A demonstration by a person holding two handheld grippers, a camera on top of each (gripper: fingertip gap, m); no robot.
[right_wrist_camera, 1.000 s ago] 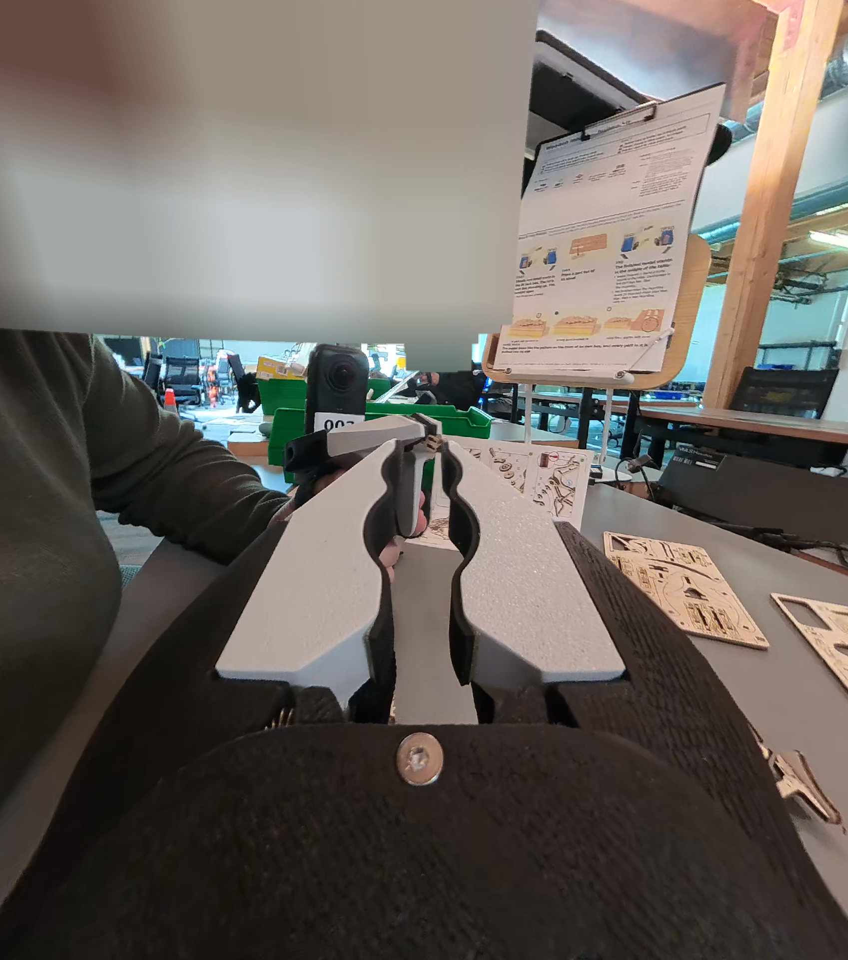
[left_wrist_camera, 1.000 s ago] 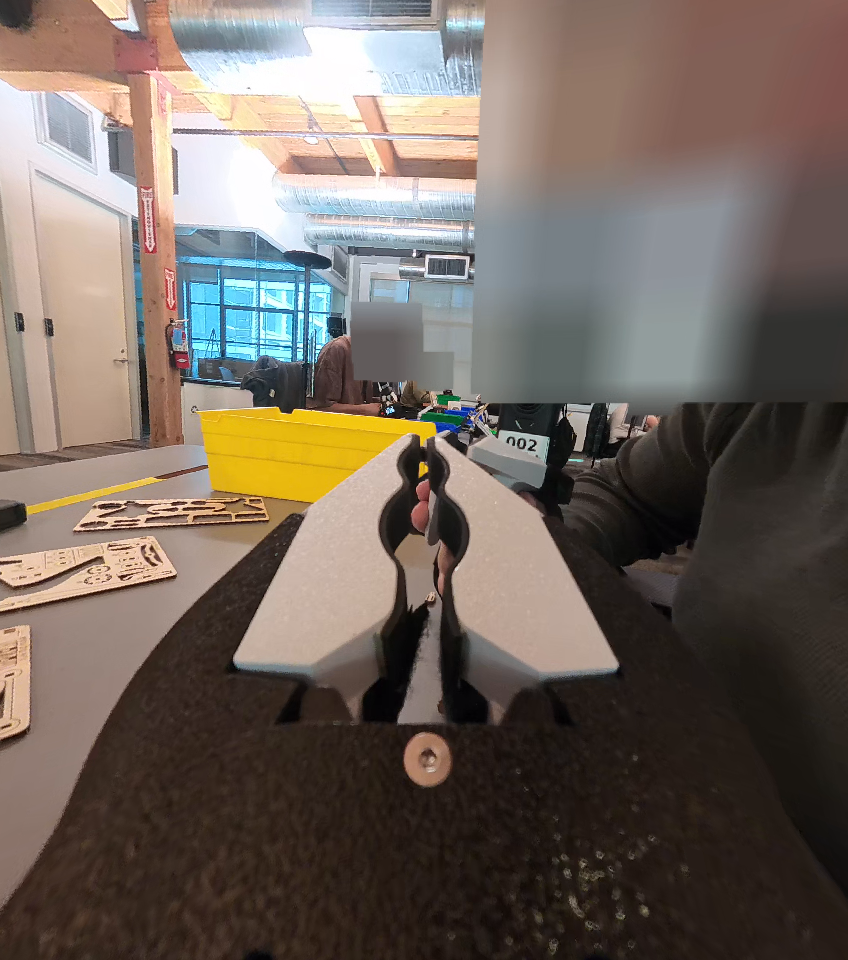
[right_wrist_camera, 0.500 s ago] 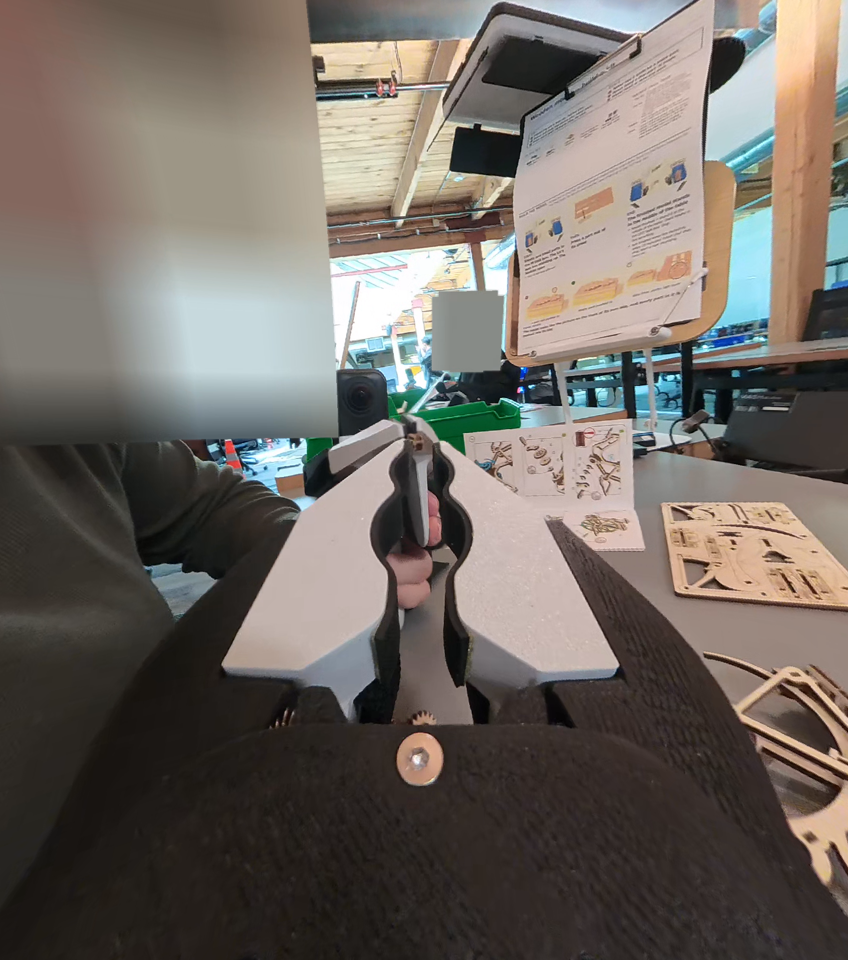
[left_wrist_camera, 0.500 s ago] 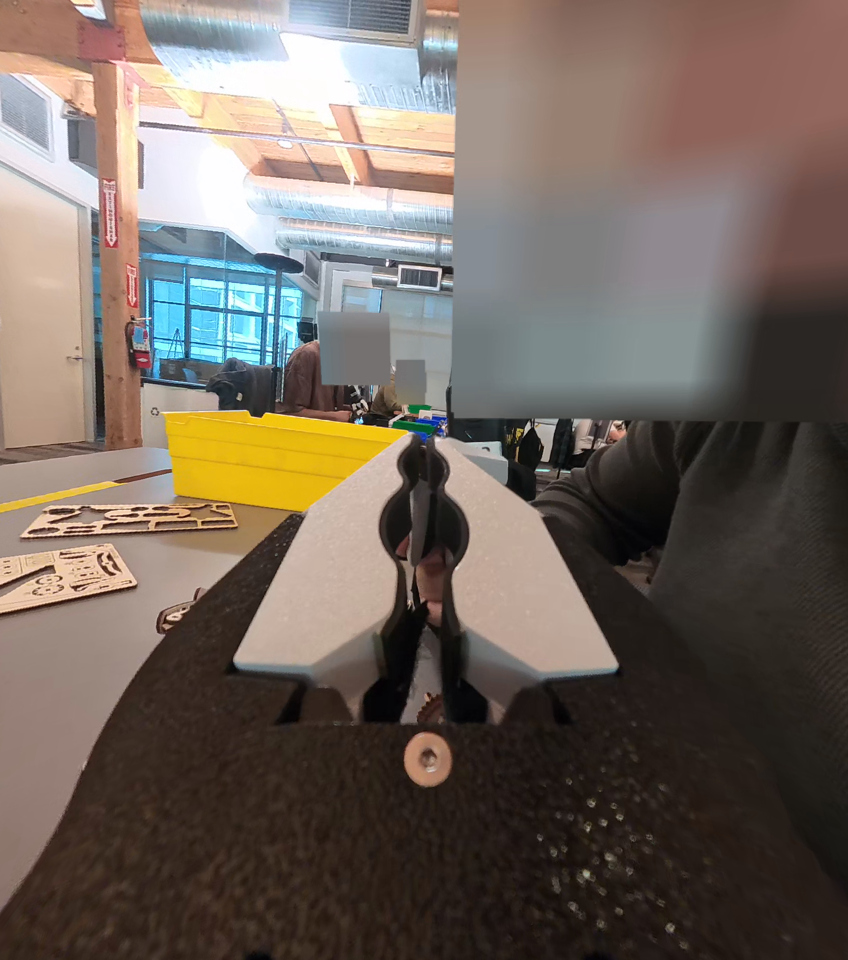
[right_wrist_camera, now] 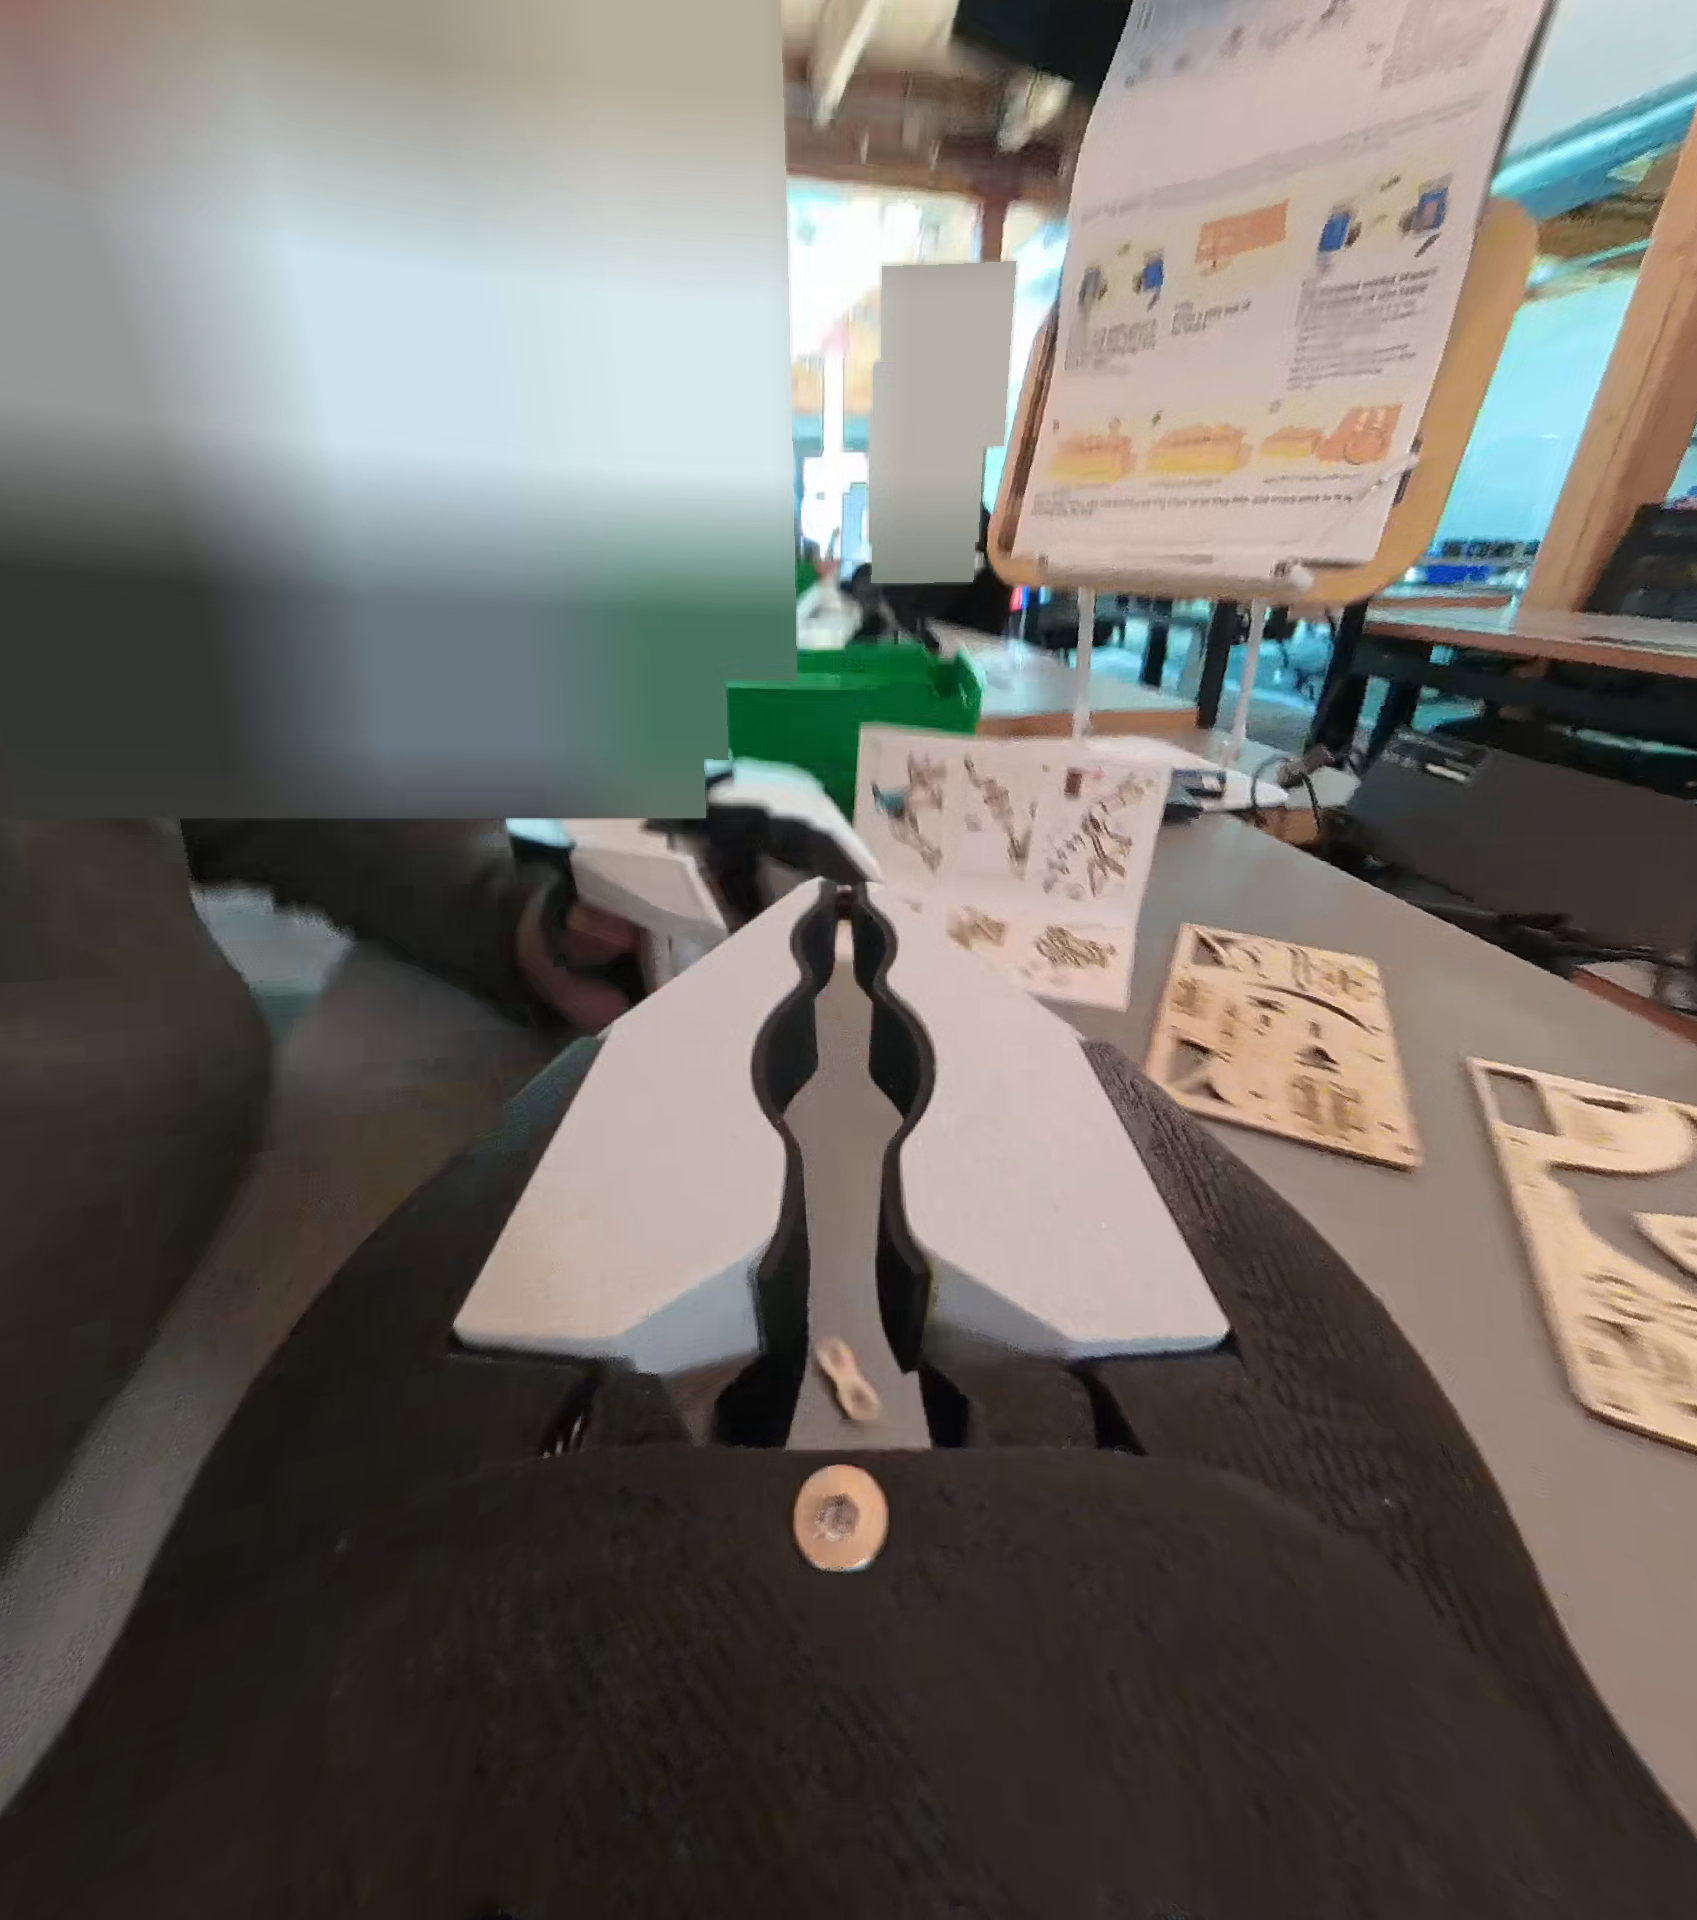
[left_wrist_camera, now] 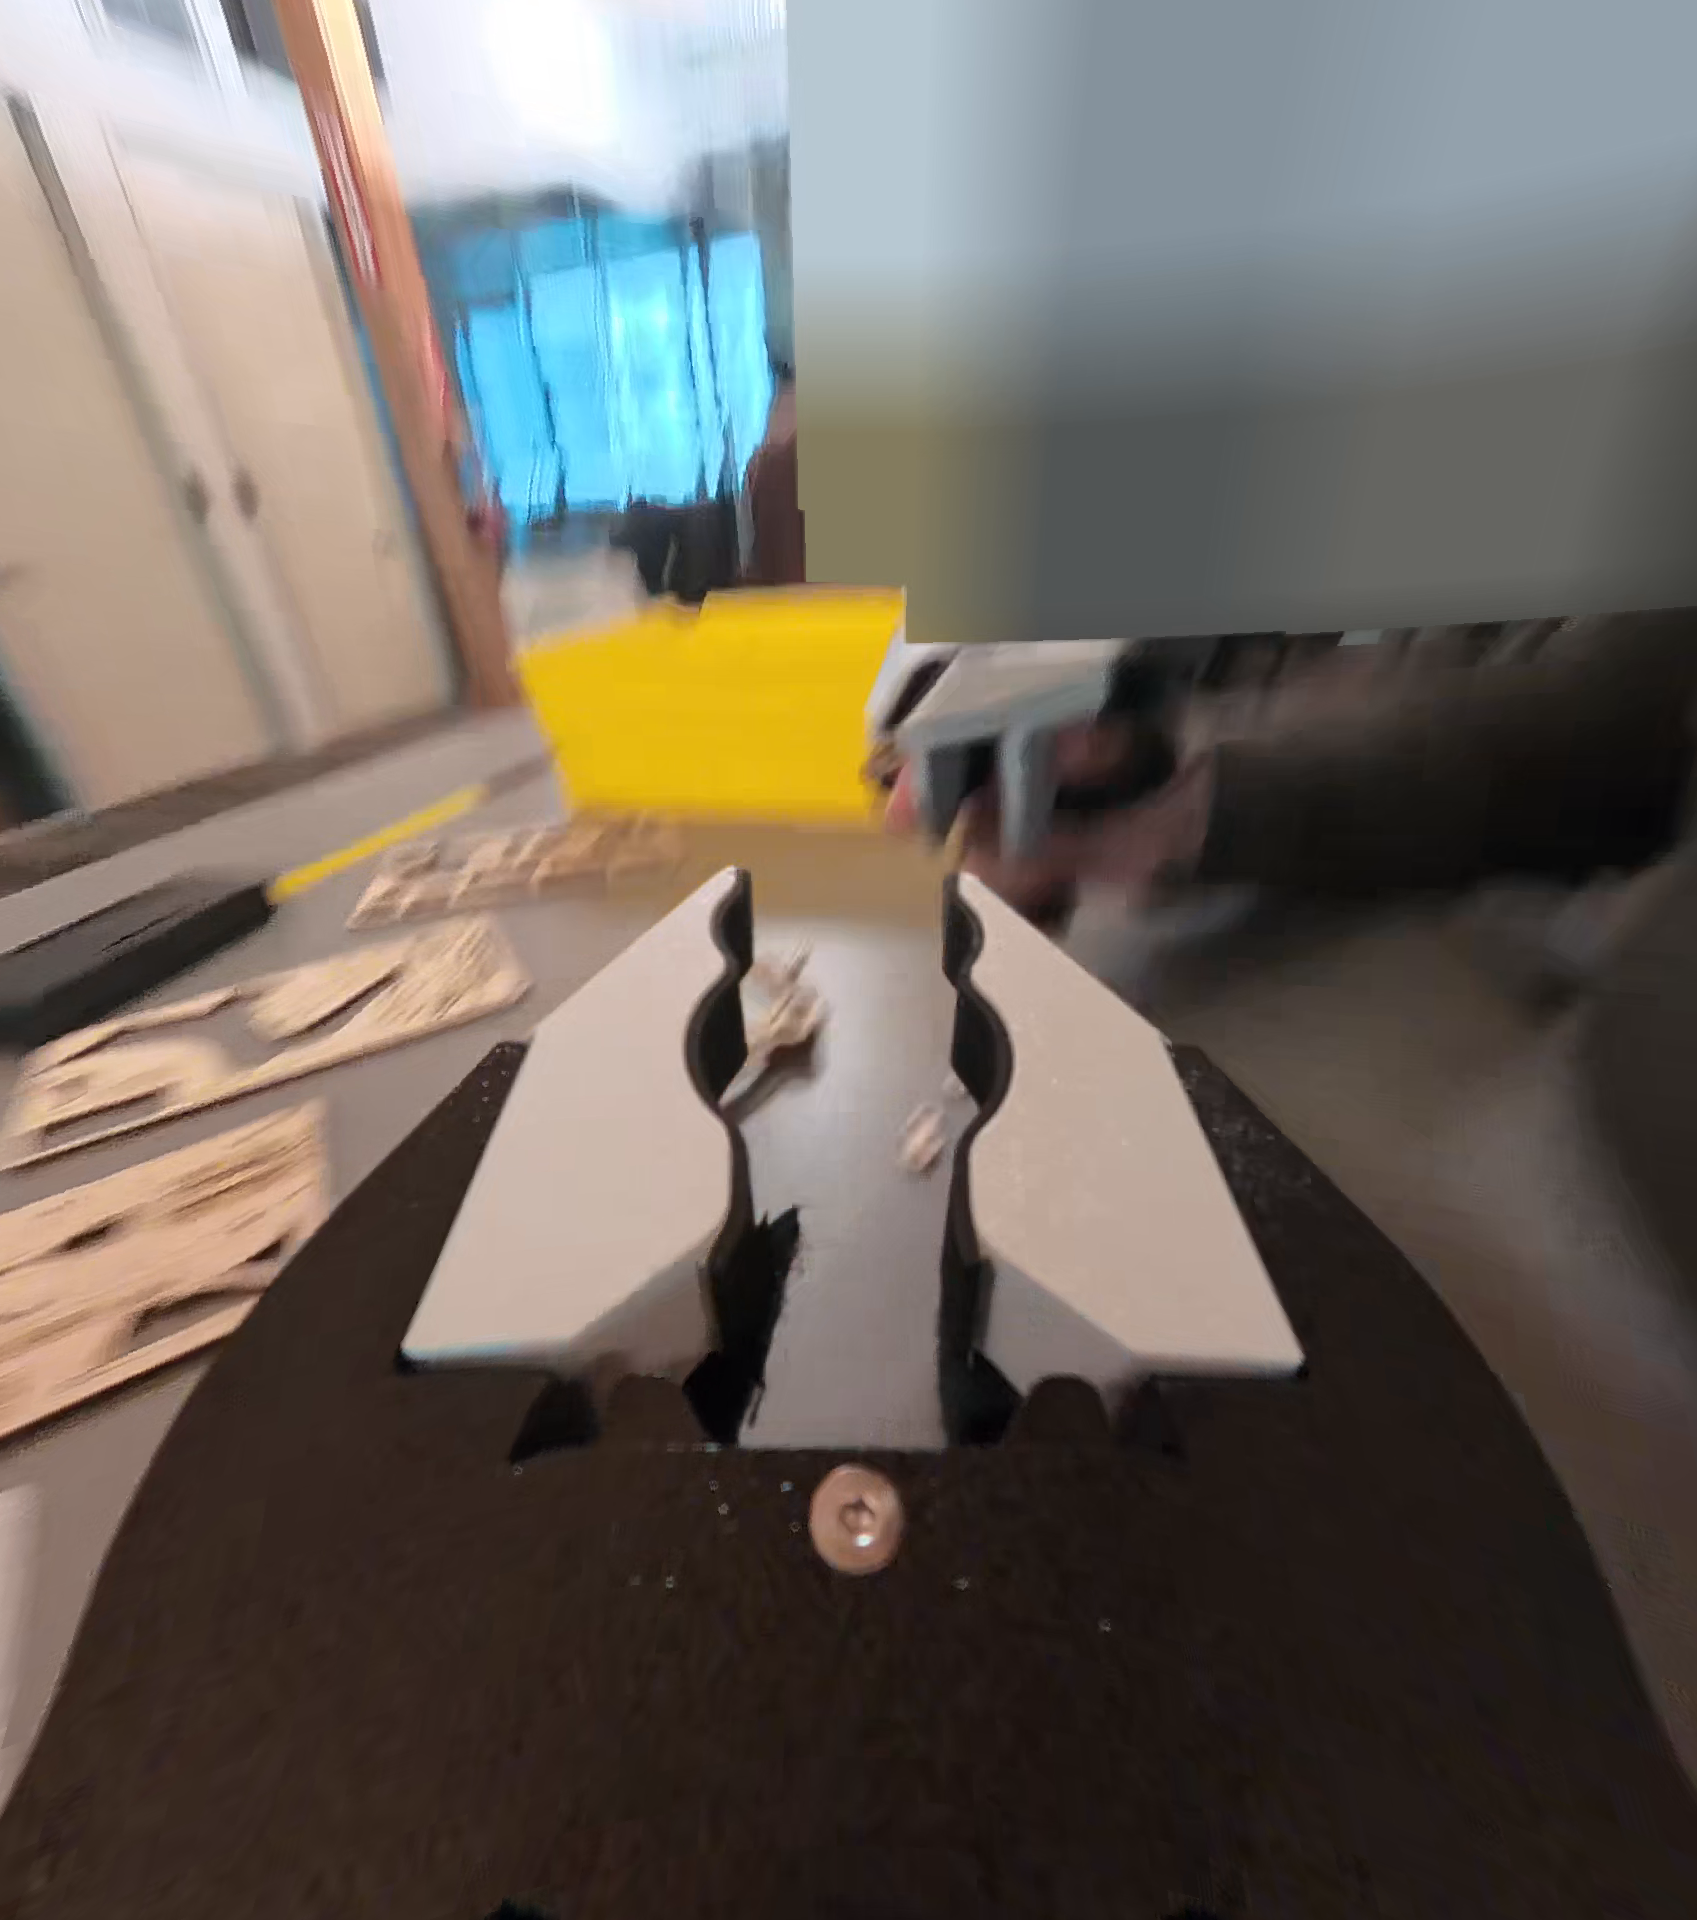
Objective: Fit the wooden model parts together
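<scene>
My left gripper point(left_wrist_camera: 844, 904) is open and empty, tilted down over the grey table point(left_wrist_camera: 854, 1039). Between its fingers, two small loose wooden parts lie on the table: one point(left_wrist_camera: 776, 1008) by the left finger and one point(left_wrist_camera: 927, 1132) by the right. My right gripper point(right_wrist_camera: 839, 909) is shut at the tips on a tiny wooden part point(right_wrist_camera: 856, 896). It also shows in the blurred left wrist view point(left_wrist_camera: 989, 769), above the table ahead. The left gripper shows in the right wrist view point(right_wrist_camera: 688, 883), to the left. Another small wooden part point(right_wrist_camera: 849, 1392) lies on the table under the right gripper.
Laser-cut wooden sheets lie to the left point(left_wrist_camera: 408, 987) point(left_wrist_camera: 96, 1278) and to the right point(right_wrist_camera: 1280, 1049) point(right_wrist_camera: 1654, 1247). A yellow bin point(left_wrist_camera: 709, 717), a flat black object point(left_wrist_camera: 75, 956), a green bin point(right_wrist_camera: 844, 707), a folded leaflet point(right_wrist_camera: 1010, 852) and a clipboard on a stand point(right_wrist_camera: 1239, 291) surround them. A person's dark sleeve point(left_wrist_camera: 1446, 779) is close by.
My left gripper was shut, tip to tip with the right one; it has opened, drawn apart and tilted down toward the table. The right gripper stays shut and has dipped lower.
</scene>
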